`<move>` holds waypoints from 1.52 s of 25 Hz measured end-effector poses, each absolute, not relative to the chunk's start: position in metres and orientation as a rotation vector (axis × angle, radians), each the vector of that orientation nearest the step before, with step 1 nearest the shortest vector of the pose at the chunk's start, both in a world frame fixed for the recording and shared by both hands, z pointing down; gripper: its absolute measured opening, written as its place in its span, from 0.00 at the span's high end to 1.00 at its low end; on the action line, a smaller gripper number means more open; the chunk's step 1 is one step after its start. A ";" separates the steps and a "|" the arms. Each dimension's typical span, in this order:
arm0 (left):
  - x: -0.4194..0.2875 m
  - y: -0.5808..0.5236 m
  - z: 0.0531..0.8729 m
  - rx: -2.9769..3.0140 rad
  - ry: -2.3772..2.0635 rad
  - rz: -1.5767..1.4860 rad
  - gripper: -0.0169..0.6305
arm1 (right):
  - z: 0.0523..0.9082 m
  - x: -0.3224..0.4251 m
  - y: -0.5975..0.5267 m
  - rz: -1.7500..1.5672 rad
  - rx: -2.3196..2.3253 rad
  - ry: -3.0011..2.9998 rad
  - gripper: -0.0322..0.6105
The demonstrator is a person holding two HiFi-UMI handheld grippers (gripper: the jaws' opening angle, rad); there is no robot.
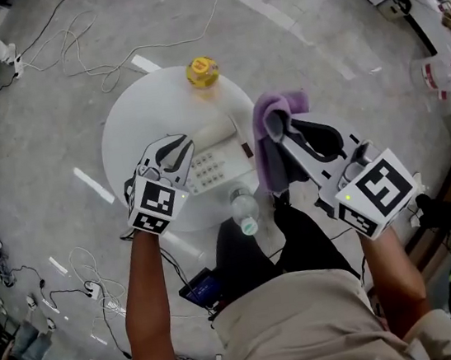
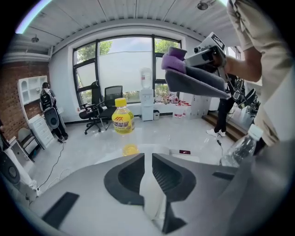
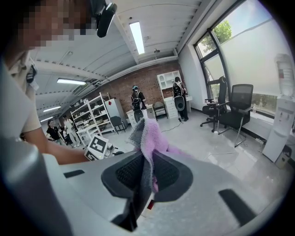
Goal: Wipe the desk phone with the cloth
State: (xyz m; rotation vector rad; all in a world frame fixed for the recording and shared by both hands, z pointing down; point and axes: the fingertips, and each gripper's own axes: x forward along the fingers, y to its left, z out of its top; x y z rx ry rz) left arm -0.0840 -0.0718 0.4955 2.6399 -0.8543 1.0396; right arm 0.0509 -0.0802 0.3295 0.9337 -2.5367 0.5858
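Fingers (image 3: pixel 171 174) of the right gripper (image 3: pixel 146 159) are clenched on a purple cloth (image 3: pixel 150 133). The cloth is pinched between the two dark pads. A bunched fold stands up above them, lilac on one face and grey on the other. From the head view, the rest of the cloth hangs down in a loose drape below the fingers.

Fingers (image 2: pixel 126 177) of the left gripper (image 2: pixel 148 159) are clenched together. Only a thin slit shows between them, with a white surface visible through it. I cannot tell whether they touch that surface.

The desk phone (image 1: pixel 211 167) is white and lies on a small round white worktop (image 1: pixel 130 122) in front of the person. Its keypad faces up and its handset (image 1: pixel 212 131) rests across the far end. The left gripper hangs over the phone's left part, near the handset. The right gripper holds the cloth in the air by the phone's right edge. In the left gripper view the cloth sits well above the worktop, clear of the phone.

A yellow drink bottle (image 1: pixel 203 72) stands at the far rim of the worktop, beyond the phone. A clear plastic bottle (image 1: pixel 245 210) stands at the near rim, just beside the phone's near corner.

Around the worktop is a pale polished floor (image 1: pixel 316 54) with thin cables (image 1: pixel 65 48) trailing across it. The gripper views show large windows (image 2: pixel 124 64), office chairs (image 3: pixel 235 108) and a brick wall with shelving (image 3: pixel 99 113).
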 end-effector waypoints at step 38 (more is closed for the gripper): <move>-0.066 -0.058 0.605 2.598 -0.523 1.336 0.63 | 0.366 0.056 -0.084 0.661 0.950 -2.489 0.88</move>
